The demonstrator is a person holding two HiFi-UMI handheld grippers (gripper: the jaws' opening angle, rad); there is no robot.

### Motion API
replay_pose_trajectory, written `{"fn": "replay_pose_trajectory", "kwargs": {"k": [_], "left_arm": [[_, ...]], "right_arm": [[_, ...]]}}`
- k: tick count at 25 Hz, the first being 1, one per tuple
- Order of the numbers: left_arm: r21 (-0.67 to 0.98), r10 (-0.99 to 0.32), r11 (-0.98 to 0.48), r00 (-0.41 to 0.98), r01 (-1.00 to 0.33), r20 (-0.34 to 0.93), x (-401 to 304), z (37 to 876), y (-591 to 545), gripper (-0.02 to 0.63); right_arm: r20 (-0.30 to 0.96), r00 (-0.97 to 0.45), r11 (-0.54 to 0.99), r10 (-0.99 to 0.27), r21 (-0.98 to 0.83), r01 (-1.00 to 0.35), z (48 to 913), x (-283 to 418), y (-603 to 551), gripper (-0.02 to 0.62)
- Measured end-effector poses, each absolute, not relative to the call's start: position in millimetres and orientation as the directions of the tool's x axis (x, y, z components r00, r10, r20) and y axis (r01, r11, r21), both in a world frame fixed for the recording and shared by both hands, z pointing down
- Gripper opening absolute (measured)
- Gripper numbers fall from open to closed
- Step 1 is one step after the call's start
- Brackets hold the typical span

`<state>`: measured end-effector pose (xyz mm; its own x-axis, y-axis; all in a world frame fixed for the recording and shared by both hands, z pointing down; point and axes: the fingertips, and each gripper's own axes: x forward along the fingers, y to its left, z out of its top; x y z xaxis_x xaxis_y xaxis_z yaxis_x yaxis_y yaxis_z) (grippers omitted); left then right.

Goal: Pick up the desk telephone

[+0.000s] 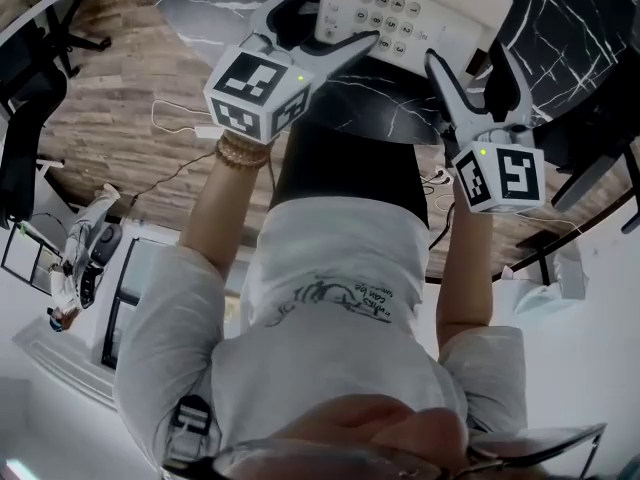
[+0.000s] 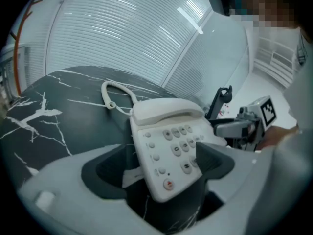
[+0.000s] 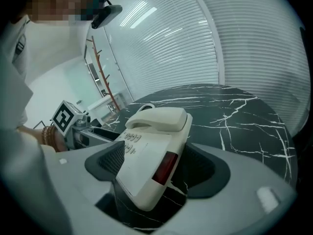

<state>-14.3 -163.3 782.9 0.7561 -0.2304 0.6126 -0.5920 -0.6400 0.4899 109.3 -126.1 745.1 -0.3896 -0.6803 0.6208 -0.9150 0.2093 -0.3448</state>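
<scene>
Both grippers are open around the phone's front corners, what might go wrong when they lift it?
The handset only rests on the telephone; an uneven lift may tip it off. The left gripper and right gripper straddle just the near corners, so the far end might sag or slip. The cord behind could snag.

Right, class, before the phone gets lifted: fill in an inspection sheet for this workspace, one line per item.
Surface: round black marble-look table.
Job's things: white desk telephone, handset on its cradle, resting on the table.
Clutter: nothing seen.
Grippers: left gripper and right gripper both open, each straddling a near corner of the telephone.
Cables: white cord behind the telephone; white cable on the floor.
Surroundings: wood-look floor, window blinds, office chair.
</scene>
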Motion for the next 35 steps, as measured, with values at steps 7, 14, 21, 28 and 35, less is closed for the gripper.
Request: {"fn": "replay_pose_trajectory", "kwargs": {"k": [7, 14, 21, 28, 35], "left_arm": [[0.454, -0.258, -0.641, 0.730, -0.619, 0.633, -14, 788, -171, 0.407], [0.477, -0.237, -0.644, 0.749, -0.598, 0.619, -10, 787, -167, 0.361], [0.487, -0.260, -0.617, 0.744, -0.618, 0.615, -10, 785, -168, 0.356], [0.488, -0.264, -0.601, 0.734, -0.633, 0.626, -8, 776, -161, 0.354], [0.473, -0.290, -0.615, 0.739, -0.631, 0.608, -9, 737, -165, 0.354]], "right_arm": [[0.639, -0.405, 0.205, -0.654, -0.366, -0.908, 765, 107, -125, 0.394], [0.613, -0.434, 0.214, -0.660, -0.401, -0.891, 769, 101, -124, 0.365], [0.618, -0.403, 0.171, -0.675, -0.400, -0.900, 769, 100, -124, 0.353], [0.626, -0.381, 0.151, -0.680, -0.389, -0.909, 757, 102, -122, 0.350], [0.604, -0.382, 0.165, -0.699, -0.383, -0.909, 720, 101, -124, 0.350]]}}
